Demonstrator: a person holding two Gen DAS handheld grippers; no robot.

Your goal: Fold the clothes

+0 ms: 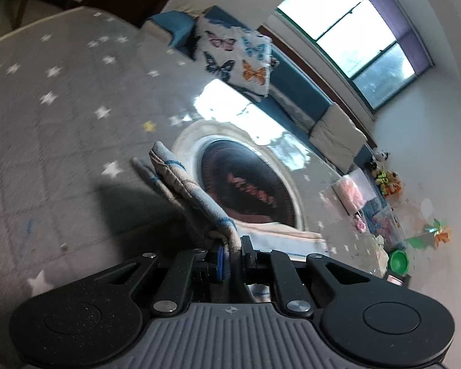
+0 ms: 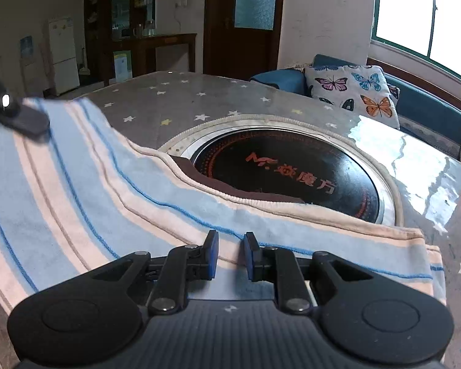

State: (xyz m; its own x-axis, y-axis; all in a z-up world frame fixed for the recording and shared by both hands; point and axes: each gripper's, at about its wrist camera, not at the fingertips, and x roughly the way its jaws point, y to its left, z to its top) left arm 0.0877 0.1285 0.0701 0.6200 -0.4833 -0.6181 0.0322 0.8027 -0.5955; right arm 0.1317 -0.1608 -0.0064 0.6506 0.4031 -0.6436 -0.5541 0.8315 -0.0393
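A striped garment (image 2: 86,184) in light blue, peach and white lies across the table and partly over the round black cooktop (image 2: 295,169). My left gripper (image 1: 230,258) is shut on a bunched edge of the garment (image 1: 187,190) and holds it lifted off the table. That gripper's finger also shows at the far left of the right wrist view (image 2: 24,120), on the raised cloth. My right gripper (image 2: 230,255) is slightly open, its blue pads just above the garment's near part, holding nothing.
The table (image 2: 175,98) has a grey star-print cover under glossy film. A blue sofa with a butterfly cushion (image 2: 353,92) stands behind it. Toys and a green bowl (image 1: 399,259) lie past the table's end. Window at the right.
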